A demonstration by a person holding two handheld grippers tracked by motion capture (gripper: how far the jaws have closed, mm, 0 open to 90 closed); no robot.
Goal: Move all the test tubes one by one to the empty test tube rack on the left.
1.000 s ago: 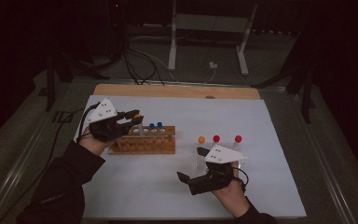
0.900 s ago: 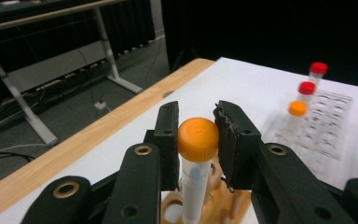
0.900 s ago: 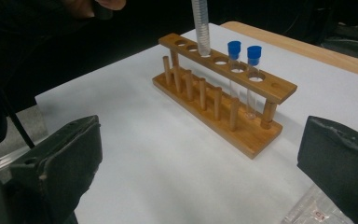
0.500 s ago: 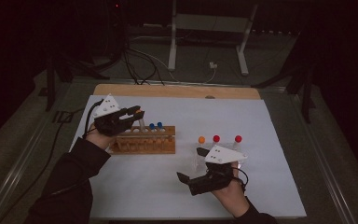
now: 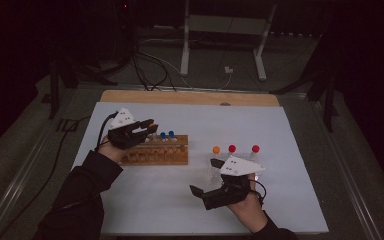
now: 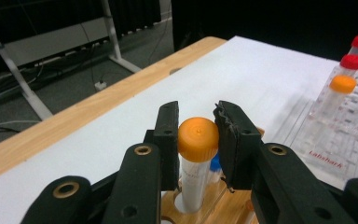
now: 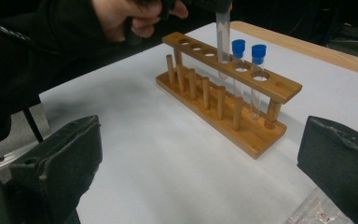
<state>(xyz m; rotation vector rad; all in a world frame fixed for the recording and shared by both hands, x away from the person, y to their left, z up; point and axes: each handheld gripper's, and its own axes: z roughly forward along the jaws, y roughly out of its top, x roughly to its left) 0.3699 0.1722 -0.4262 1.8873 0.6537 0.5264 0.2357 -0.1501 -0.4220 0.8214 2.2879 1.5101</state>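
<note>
Left gripper (image 6: 196, 140): jaws clamped on the orange screw cap of a clear plastic tube (image 6: 195, 175), tube upright, its lower end entering a hole in the wooden test-tube rack (image 5: 155, 150). Judged light, stiff, with smooth slippery walls; the ribbed cap is the better hold, as taken. Grip sits high, so the tube could swing if nudged against the hole rim. Two blue-capped tubes (image 7: 245, 49) stand in the holes just beside it; clearance on that side is tight, empty holes lie on the other. Open white table surface (image 5: 280, 125) between rack and clear plastic rack (image 5: 240, 165), which holds one orange- and two red-capped tubes. Right gripper (image 5: 207, 187): jaws spread wide, empty, resting low near the table's near edge.
</note>
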